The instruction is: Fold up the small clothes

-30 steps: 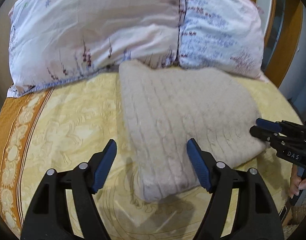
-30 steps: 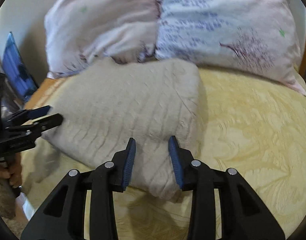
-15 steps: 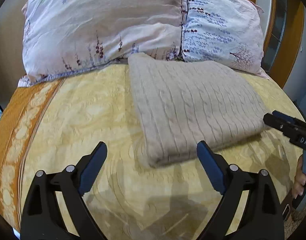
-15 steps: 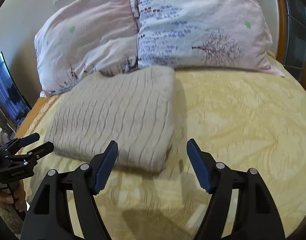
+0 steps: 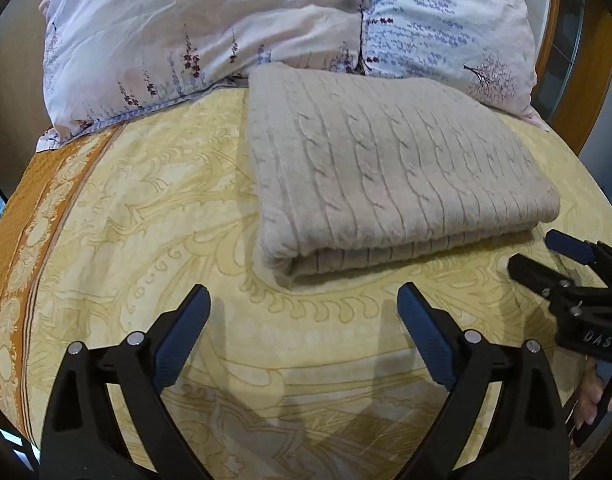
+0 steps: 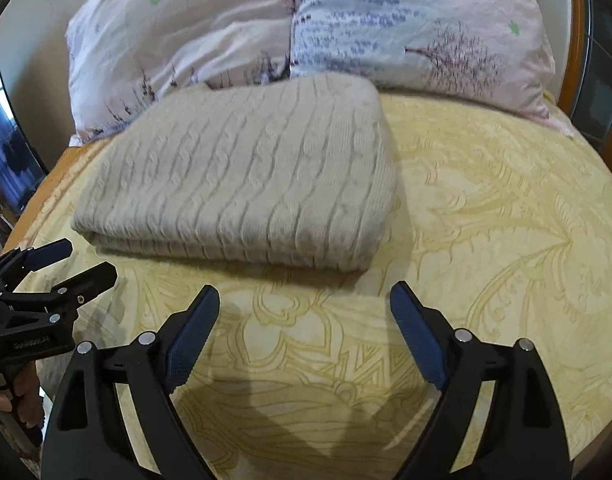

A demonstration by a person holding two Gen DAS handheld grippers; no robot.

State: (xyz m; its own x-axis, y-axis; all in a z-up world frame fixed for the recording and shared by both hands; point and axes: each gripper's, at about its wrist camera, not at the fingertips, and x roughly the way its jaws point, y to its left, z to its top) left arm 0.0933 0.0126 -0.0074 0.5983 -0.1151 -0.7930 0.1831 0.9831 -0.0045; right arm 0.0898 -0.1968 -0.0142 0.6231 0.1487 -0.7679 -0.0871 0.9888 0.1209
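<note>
Both grippers have just been opening, with nothing between the jaws. The left gripper (image 5: 301, 320) and right gripper (image 6: 303, 316) stand spread wide above the yellow bedspread (image 5: 145, 208), just short of the near edge of the folded knit sweater (image 5: 386, 168). The sweater lies flat in a stacked rectangle on the bed, its far edge against the pillows (image 5: 225, 24). The fold appears complete. Withdraw both grippers straight back, clear of the fabric; snagging an edge would undo the layers.
</note>
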